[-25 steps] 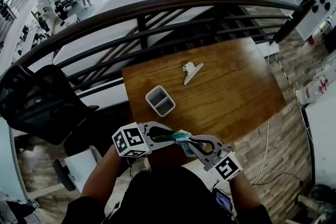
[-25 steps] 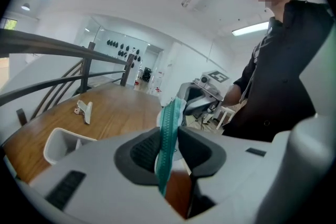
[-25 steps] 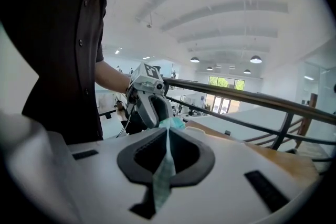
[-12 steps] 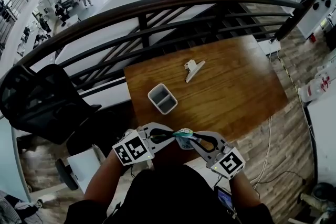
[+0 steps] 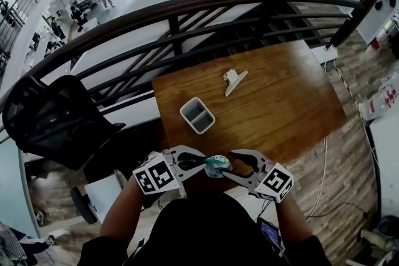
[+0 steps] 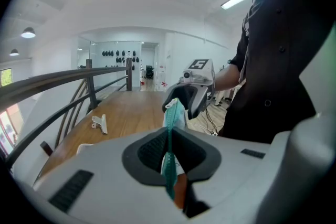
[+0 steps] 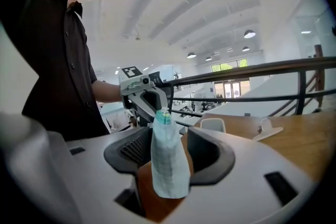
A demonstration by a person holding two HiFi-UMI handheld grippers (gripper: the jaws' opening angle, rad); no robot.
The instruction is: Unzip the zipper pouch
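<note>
A: Left gripper (image 5: 198,162): the jaws have just closed and are clamped on the teal zipper edge of the pouch (image 5: 217,165). The pouch is held in the air, at the near edge of the table (image 5: 280,103).

B: Right gripper (image 5: 234,165): the jaws have just been opening. The pouch stands between them, unpinched. A regrasp is judged in hand. Next, the slider is to be located, pinched and drawn along.
</note>
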